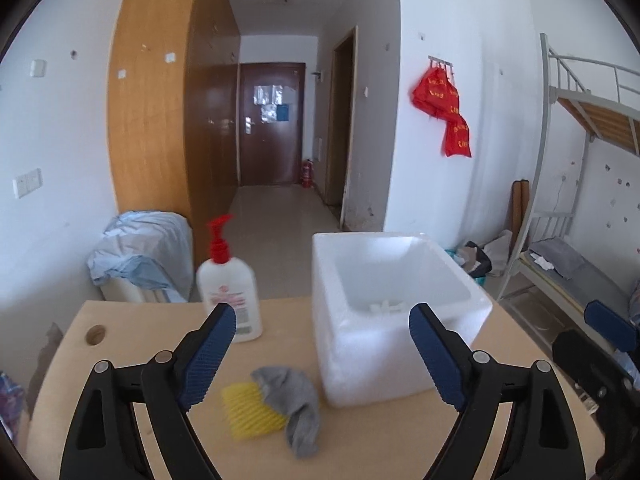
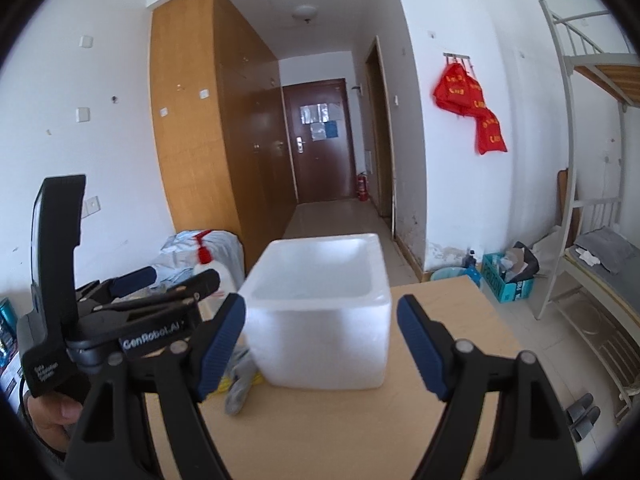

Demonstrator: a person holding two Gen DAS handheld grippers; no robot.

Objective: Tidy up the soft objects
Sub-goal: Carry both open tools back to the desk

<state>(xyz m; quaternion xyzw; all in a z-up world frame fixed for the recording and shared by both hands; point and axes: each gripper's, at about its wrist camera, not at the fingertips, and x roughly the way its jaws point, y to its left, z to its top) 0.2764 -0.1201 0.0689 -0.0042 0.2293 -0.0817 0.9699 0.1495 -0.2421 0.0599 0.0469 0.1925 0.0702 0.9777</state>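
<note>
A grey sock (image 1: pixel 298 404) lies crumpled on the wooden table (image 1: pixel 380 440), partly over a yellow foam net sleeve (image 1: pixel 248 410). To their right stands an open white foam box (image 1: pixel 392 320) with small white bits on its floor. My left gripper (image 1: pixel 322 354) is open and empty, held above the sock and sleeve. My right gripper (image 2: pixel 320 344) is open and empty, in front of the foam box (image 2: pixel 324 320). In the right wrist view the sock (image 2: pixel 240 384) and sleeve (image 2: pixel 224 386) peek out left of the box, behind my left finger.
A white lotion bottle (image 1: pixel 230 292) with a red pump stands at the table's back left. The left gripper's body (image 2: pixel 100 320) fills the left of the right wrist view. Beyond the table are a covered bin (image 1: pixel 140 256), a wardrobe, and a bunk bed (image 1: pixel 580 240) at the right.
</note>
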